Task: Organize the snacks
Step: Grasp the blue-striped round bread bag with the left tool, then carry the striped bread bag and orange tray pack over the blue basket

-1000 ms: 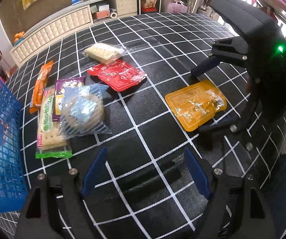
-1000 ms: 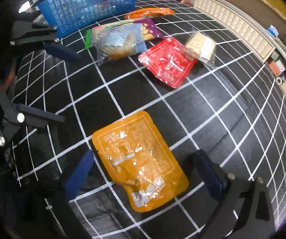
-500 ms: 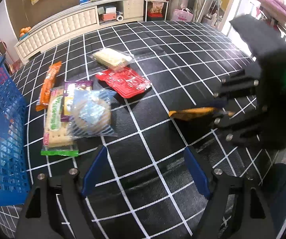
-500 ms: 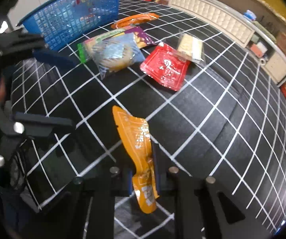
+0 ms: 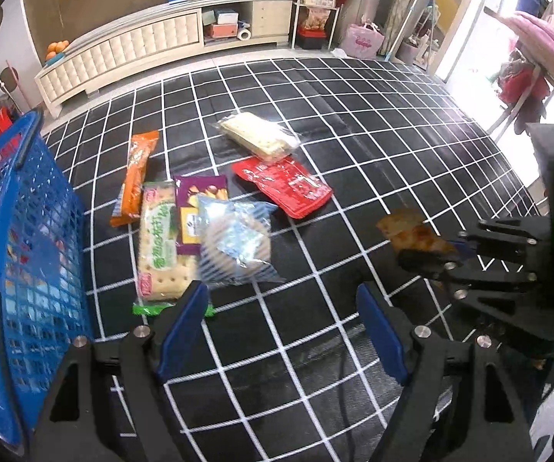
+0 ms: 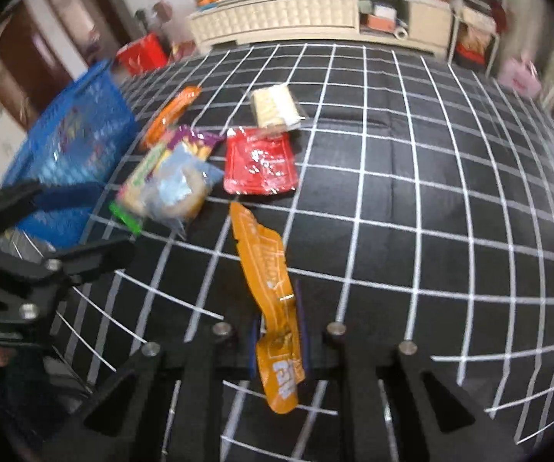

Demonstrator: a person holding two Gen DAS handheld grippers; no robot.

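Observation:
My right gripper (image 6: 279,321) is shut on a flat orange pouch (image 6: 267,269) and holds it edge-up above the black grid mat; it shows in the left wrist view (image 5: 415,235) at the right. My left gripper (image 5: 281,327) is open and empty, low over the mat near a pile of snacks: a round cake in a blue-striped bag (image 5: 234,246), a green cracker pack (image 5: 157,246), a purple pack (image 5: 196,204). A red pouch (image 5: 282,190), a clear cracker pack (image 5: 257,136) and an orange stick pack (image 5: 134,177) lie beyond. A blue basket (image 5: 11,254) stands at the left.
The black grid mat (image 5: 373,146) covers the floor. A low cream cabinet (image 5: 153,42) runs along the far wall with shelves and boxes beside it. A clothes rack (image 5: 535,61) stands at the right edge.
My right gripper closed on the orange pouch, lifted it off the mat and swung it toward the snacks and basket. My left gripper has drawn back and risen, still open.

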